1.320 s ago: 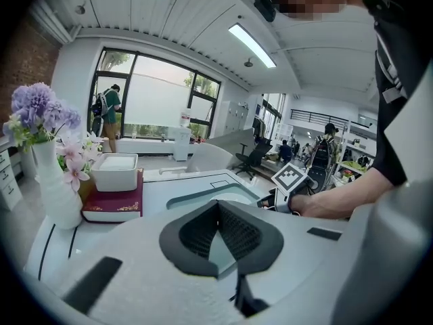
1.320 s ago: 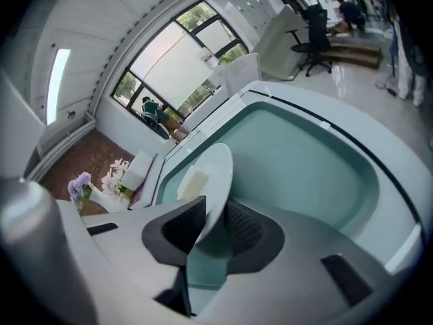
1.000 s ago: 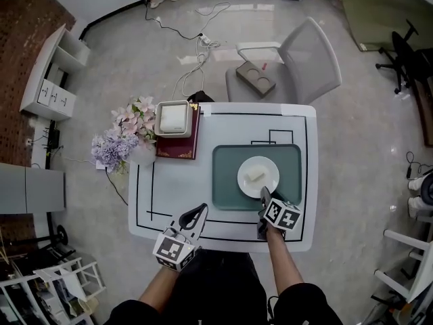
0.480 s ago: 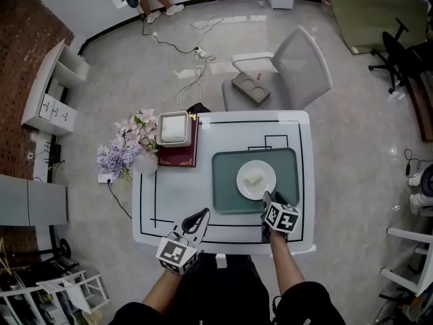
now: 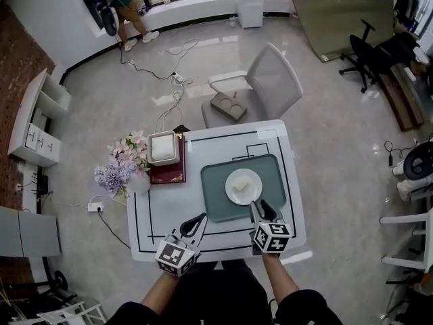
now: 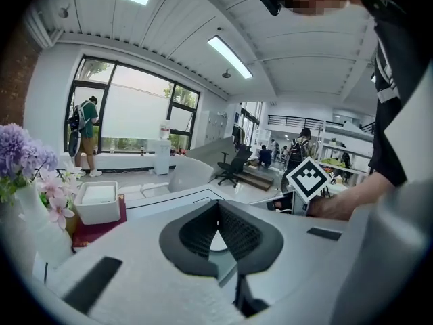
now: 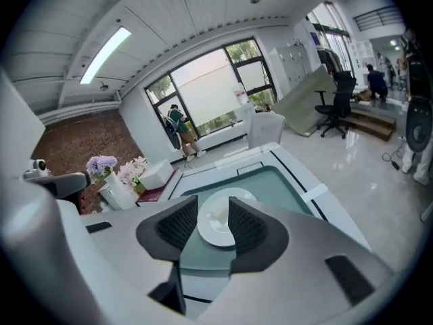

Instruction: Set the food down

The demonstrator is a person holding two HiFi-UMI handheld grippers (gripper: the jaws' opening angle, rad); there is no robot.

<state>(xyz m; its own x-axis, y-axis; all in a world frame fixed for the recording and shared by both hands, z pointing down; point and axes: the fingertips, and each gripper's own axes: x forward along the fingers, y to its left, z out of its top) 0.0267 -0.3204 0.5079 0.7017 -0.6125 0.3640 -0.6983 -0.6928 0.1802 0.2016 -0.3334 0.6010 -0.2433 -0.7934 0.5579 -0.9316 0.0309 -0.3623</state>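
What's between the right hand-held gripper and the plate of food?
Only a bare strip of the green mat separates the right hand-held gripper from the plate, in the head view.

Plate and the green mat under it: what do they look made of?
The plate is white, smooth and faintly glossy, so likely glazed ceramic, though melamine would look the same. The mat is dull grey-green, flat, with rounded corners and no shine. It is probably silicone or soft plastic, or it could be a shallow tray.

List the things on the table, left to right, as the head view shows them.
flowers → white box on the red book → plate with the food, on the green mat
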